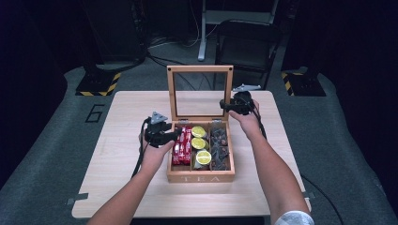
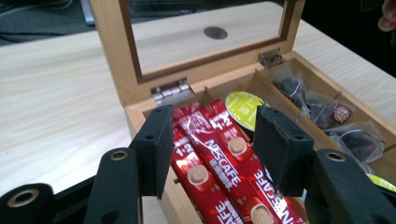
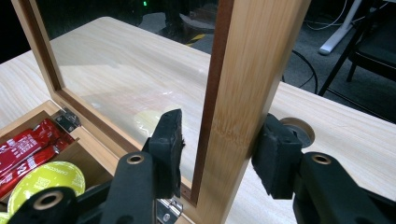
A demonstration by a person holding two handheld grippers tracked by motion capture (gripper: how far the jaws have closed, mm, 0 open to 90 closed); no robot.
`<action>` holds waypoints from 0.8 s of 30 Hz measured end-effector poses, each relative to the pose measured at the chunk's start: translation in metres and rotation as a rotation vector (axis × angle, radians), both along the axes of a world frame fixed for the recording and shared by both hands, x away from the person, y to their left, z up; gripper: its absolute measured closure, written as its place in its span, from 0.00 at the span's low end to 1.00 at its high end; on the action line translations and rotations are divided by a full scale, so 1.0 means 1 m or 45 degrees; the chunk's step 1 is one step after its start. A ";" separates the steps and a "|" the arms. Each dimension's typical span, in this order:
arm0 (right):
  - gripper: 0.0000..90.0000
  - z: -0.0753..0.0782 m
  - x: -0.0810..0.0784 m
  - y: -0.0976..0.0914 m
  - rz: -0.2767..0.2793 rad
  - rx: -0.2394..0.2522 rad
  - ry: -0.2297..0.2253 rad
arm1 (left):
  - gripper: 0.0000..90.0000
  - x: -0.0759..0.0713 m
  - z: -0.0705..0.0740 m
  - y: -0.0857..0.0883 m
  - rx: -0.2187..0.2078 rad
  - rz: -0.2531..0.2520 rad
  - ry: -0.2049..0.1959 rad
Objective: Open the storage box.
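Your left tongs (image 2: 212,140) hang half open over the box's (image 1: 201,177) left compartment, the red sticks (image 2: 219,168) right beneath, long axis running between the pads toward the hinge. Your right tongs (image 3: 219,154) straddle the lid (image 3: 243,84) frame's side bar, the left pad standing off the glass.

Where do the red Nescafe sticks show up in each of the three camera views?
High view: red Nescafe sticks in the box's left compartment, centre of picture.
Left gripper view: bottom centre, between the tool's jaws.
Right gripper view: far left edge, low.
Shared landmark: the yellow-green capsules beside them.
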State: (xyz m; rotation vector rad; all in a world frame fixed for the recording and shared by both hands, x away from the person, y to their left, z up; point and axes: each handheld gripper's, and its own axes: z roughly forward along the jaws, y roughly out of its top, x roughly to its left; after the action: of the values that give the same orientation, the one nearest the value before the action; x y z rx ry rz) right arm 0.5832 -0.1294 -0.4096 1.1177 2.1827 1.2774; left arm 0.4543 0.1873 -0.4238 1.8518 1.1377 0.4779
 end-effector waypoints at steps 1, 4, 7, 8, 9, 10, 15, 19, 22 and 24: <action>0.61 0.000 0.000 0.000 -0.003 -0.001 -0.002 | 0.53 0.000 -0.003 -0.002 0.000 0.006 0.009; 0.61 -0.001 0.001 0.001 -0.016 0.005 0.000 | 0.53 -0.001 -0.010 -0.006 0.003 0.011 0.022; 0.60 -0.002 0.002 0.001 -0.017 0.009 -0.002 | 0.53 -0.003 -0.016 -0.011 0.006 0.024 0.036; 0.60 -0.002 0.002 0.001 -0.016 0.007 -0.001 | 0.54 -0.003 -0.018 -0.012 0.011 0.023 0.036; 0.60 -0.002 0.003 0.001 -0.017 0.007 -0.002 | 0.54 -0.003 -0.019 -0.013 0.008 0.020 0.046; 0.60 -0.002 0.003 0.002 -0.022 0.010 -0.004 | 0.54 -0.003 -0.021 -0.014 0.016 0.019 0.046; 0.59 -0.003 0.004 0.003 -0.025 0.001 -0.006 | 0.57 -0.004 -0.027 -0.019 0.041 0.008 0.045; 0.59 -0.004 0.004 0.003 -0.028 0.006 -0.009 | 0.59 -0.005 -0.034 -0.024 0.056 0.023 0.063; 0.59 -0.004 0.004 0.003 -0.025 0.002 -0.011 | 0.60 -0.005 -0.036 -0.026 0.075 0.028 0.058; 0.59 -0.004 0.004 0.003 -0.025 0.002 -0.008 | 0.64 -0.005 -0.037 -0.027 0.098 0.043 0.053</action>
State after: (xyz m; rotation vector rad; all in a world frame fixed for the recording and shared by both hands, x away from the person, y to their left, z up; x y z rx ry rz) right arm 0.5875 -0.1265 -0.4133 1.1311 2.1615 1.2733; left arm 0.4489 0.1603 -0.4607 1.9194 1.1950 0.5103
